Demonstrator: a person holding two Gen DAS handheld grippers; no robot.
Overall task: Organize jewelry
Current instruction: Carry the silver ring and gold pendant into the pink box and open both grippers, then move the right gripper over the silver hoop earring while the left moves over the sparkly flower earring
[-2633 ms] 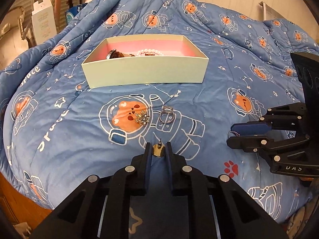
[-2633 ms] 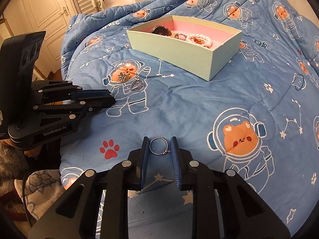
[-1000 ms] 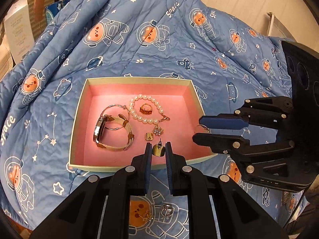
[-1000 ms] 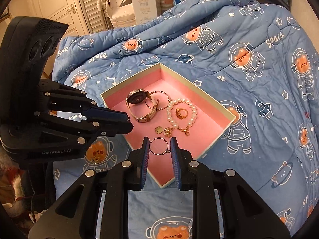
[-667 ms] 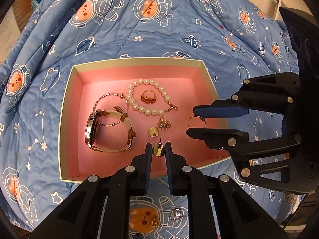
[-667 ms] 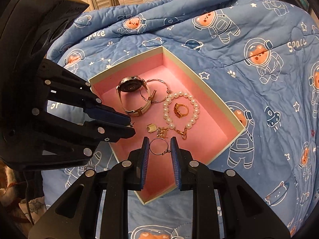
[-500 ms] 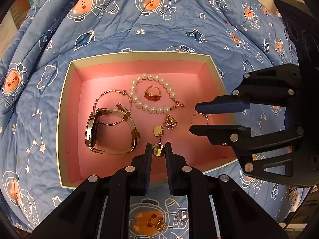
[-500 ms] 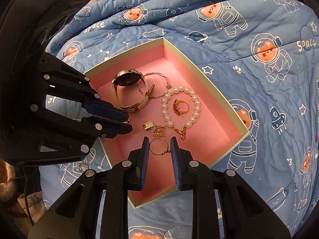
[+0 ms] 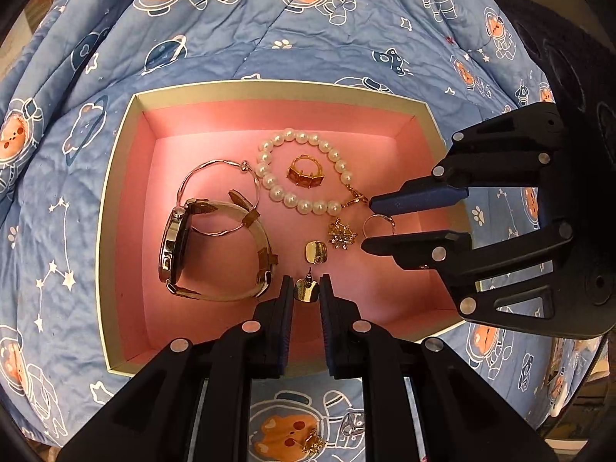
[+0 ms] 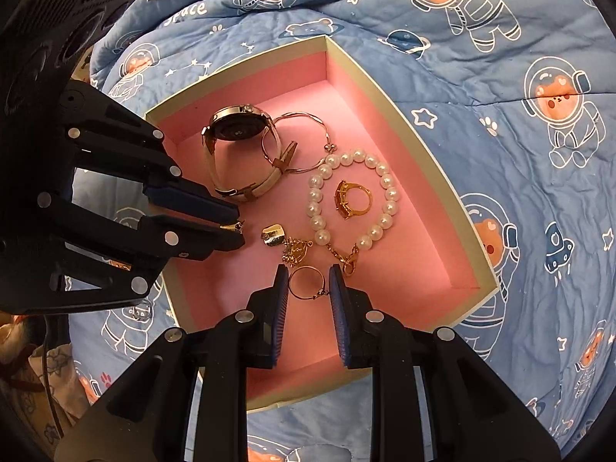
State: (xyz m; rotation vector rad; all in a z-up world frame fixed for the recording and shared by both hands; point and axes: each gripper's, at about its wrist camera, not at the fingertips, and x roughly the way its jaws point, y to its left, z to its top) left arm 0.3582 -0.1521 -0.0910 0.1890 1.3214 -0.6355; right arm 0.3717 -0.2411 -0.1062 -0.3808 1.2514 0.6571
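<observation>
A pink box sits on a blue quilt with space bears on it. The left gripper is above the near edge of the box, and its two fingers pinch a small gold earring. The right gripper is over the box by its near right corner, and its fingers squeeze a thin ring. Inside the box, a watch lies by the left edge with a thin bangle leaning on it. A pearl bracelet lies near the far edge, and a gold ring with orange stones rests inside its loop. A flat gold stud and a sparkly star earring lie side by side in the middle. On the quilt, just past the near edge of the box, lie a gold star and a silver ring.
</observation>
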